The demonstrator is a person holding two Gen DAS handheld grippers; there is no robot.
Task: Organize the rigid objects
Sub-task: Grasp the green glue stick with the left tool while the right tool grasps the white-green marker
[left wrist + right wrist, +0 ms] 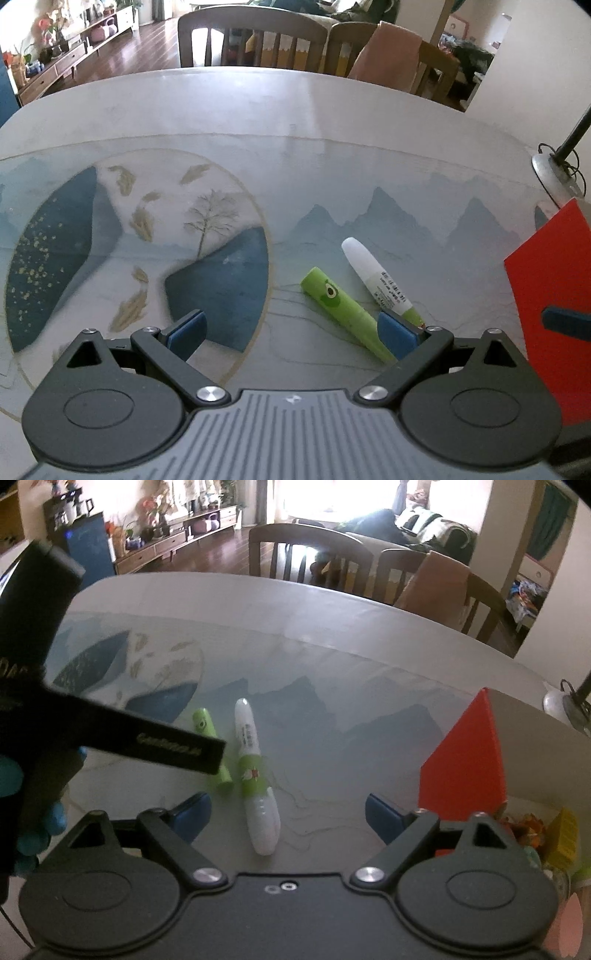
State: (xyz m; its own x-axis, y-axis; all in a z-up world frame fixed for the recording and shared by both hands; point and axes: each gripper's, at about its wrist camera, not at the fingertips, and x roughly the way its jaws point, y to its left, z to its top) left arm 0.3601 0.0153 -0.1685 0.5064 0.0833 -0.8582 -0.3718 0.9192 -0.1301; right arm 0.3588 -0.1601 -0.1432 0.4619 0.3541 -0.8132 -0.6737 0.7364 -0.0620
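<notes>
Both jaws stand wide apart and grip nothing. On the left gripper (pixel 293 334), the blue right-hand pad covers the near end of the green tube (pixel 343 308), which bears an avocado cartoon; the tube lies at that pad's side, not in the gap between the jaws. Just beside it lies the white-capped marker (pixel 376 280), whose label print is too small to read. In the right wrist view, the marker lies between the spread jaws of the right gripper (pixel 286 818), toward the left pad, on the table (pixel 332 720). A dark bar of the left gripper crosses that view and hides the middle of the green tube; its pale lettering is blurred and unreadable. To the right stands a red box (pixel 465 760), cut off by the frame in the left wrist view.
</notes>
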